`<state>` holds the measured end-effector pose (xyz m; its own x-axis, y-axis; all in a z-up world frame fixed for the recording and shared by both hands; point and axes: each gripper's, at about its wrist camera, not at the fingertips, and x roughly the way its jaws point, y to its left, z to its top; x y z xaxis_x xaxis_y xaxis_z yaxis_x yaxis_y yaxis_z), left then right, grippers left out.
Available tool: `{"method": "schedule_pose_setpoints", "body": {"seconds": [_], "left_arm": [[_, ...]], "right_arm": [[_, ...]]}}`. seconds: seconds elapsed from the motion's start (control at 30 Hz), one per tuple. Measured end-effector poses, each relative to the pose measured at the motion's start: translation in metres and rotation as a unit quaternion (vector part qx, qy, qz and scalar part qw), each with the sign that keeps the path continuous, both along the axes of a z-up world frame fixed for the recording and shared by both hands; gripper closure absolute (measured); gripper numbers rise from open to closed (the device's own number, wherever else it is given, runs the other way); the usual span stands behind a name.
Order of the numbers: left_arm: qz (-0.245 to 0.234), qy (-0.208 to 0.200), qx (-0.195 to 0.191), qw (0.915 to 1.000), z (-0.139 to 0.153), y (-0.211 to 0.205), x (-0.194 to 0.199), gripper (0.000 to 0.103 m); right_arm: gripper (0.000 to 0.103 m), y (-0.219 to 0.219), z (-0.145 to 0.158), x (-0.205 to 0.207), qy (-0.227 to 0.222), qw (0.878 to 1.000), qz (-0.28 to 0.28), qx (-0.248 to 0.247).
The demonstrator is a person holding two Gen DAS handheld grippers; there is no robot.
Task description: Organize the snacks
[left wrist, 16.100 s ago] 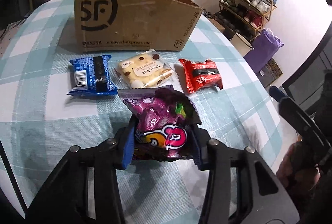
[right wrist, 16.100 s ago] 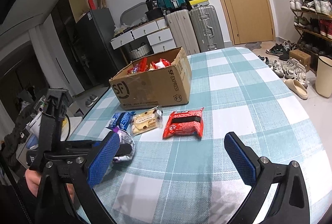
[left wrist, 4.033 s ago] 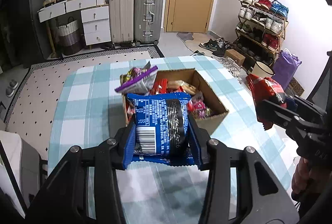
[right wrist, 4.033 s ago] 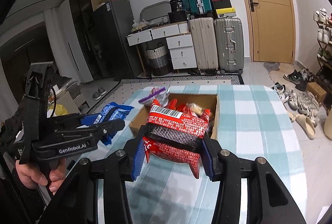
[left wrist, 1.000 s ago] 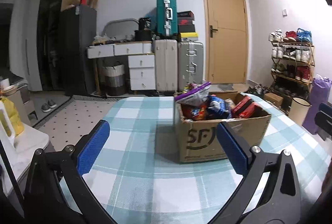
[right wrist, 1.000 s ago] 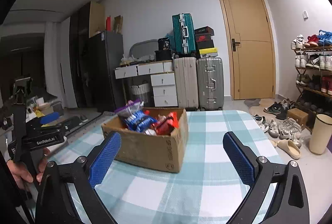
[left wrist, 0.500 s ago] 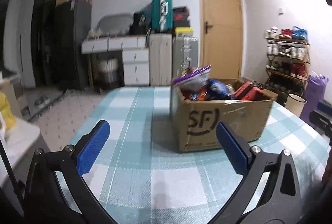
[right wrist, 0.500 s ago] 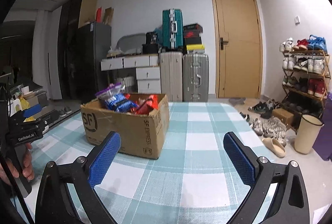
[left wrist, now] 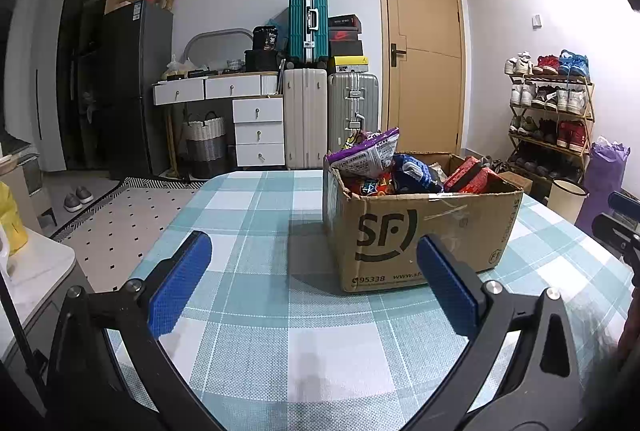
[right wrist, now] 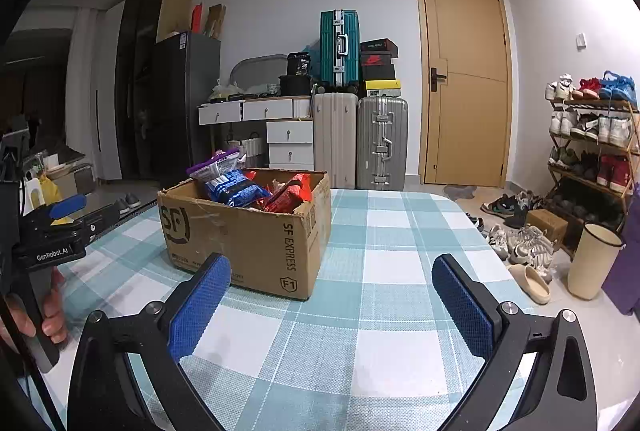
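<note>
A: Where do the snacks sit?

B: All in the cardboard box (left wrist: 420, 231), which stands on the checked tabletop (left wrist: 256, 215). A purple packet (left wrist: 366, 155) sticks up at its left end in the left wrist view, a blue packet (left wrist: 416, 173) lies beside it, and a red packet (left wrist: 470, 173) lies toward the right end.

A: And the left gripper (left wrist: 314, 285)?

B: Its jaws are spread wide with nothing between them. They hang low over the tabletop, in front of the box. The box is ahead of the gap and toward the right fingertip, clear of both blue pads (left wrist: 178, 283).

A: The right gripper (right wrist: 332, 305)?

B: Jaws also spread wide and empty. In the right wrist view the box (right wrist: 248, 231) lies ahead and to the left, its near corner between the pad tips in the picture but farther back, not touching. The blue packet (right wrist: 234, 189) and red packet (right wrist: 292, 193) show above the rim, the purple one (right wrist: 214, 163) at the far left corner.

A: Anything else near?

B: The left gripper shows at the left edge of the right wrist view, held by a hand (right wrist: 40, 315). Suitcases (right wrist: 360, 139) and a shoe rack (right wrist: 592, 147) stand behind the tabletop.
</note>
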<state>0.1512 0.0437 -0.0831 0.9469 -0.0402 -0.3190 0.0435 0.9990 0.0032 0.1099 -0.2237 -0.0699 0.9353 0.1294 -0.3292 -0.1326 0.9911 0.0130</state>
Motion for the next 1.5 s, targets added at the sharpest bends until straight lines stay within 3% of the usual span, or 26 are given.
{"method": "schedule_pose_setpoints", "body": {"seconds": [1.5], "left_arm": [[-0.001,-0.001,0.0,1.0,0.0015,-0.004,-0.007,0.001]], "right_arm": [[0.0,-0.0003,-0.0001,-0.0015,0.0,1.0,0.0,0.001]]}}
